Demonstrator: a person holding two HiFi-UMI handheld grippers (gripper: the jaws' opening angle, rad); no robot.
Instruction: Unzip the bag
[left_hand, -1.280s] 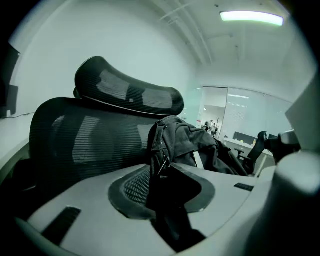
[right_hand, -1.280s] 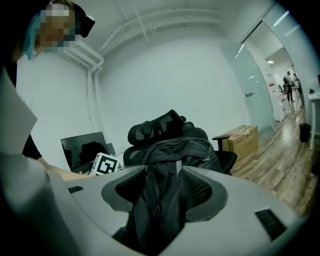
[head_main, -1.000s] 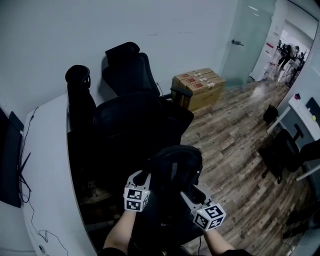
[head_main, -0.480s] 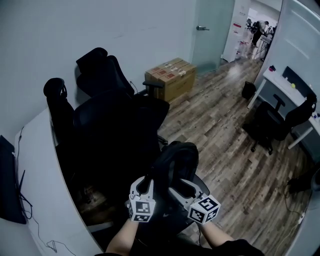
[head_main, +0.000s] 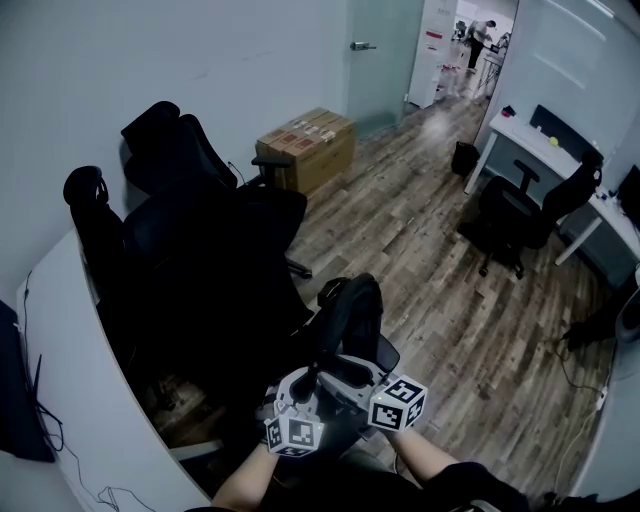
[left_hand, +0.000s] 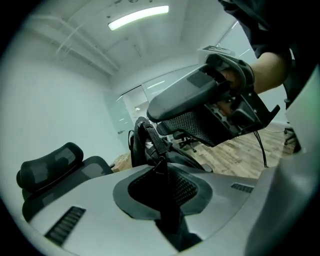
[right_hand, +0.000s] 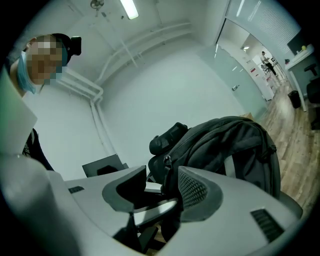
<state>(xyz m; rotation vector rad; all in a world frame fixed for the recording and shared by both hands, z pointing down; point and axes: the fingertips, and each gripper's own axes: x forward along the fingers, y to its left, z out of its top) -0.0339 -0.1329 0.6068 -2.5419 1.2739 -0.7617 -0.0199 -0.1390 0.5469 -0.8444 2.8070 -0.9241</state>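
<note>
Flanking you at far left, a curved white worktop (head_main: 75, 330) runs beside a cluster of black high-backed office chairs (head_main: 200, 220). Brown cardboard boxes (head_main: 305, 145) sit on the floor by the pale wall behind them.

At centre, the black fabric backpack (head_main: 350, 310) stands upright on a dark chair seat (head_main: 388, 352) just ahead of your forearms, above grey-brown wood-plank flooring (head_main: 430, 260).

Your left tool (left_hand: 166, 182) has just been closing. Its jaws now sit together on a thin black strap (left_hand: 155, 145) that runs down to them from the backpack. Whether that strap is the zip's pull cannot be told.

Just to its right, your right tool (right_hand: 162, 192) holds its jaws a narrow way apart. They are clamped on a fold of the backpack's fabric directly below a small metal zip slider (right_hand: 166, 161). Both tools sit close together at the backpack's near side.

Farther right, another black office chair (head_main: 520, 205) stands at a second white worktop (head_main: 545, 135).
</note>
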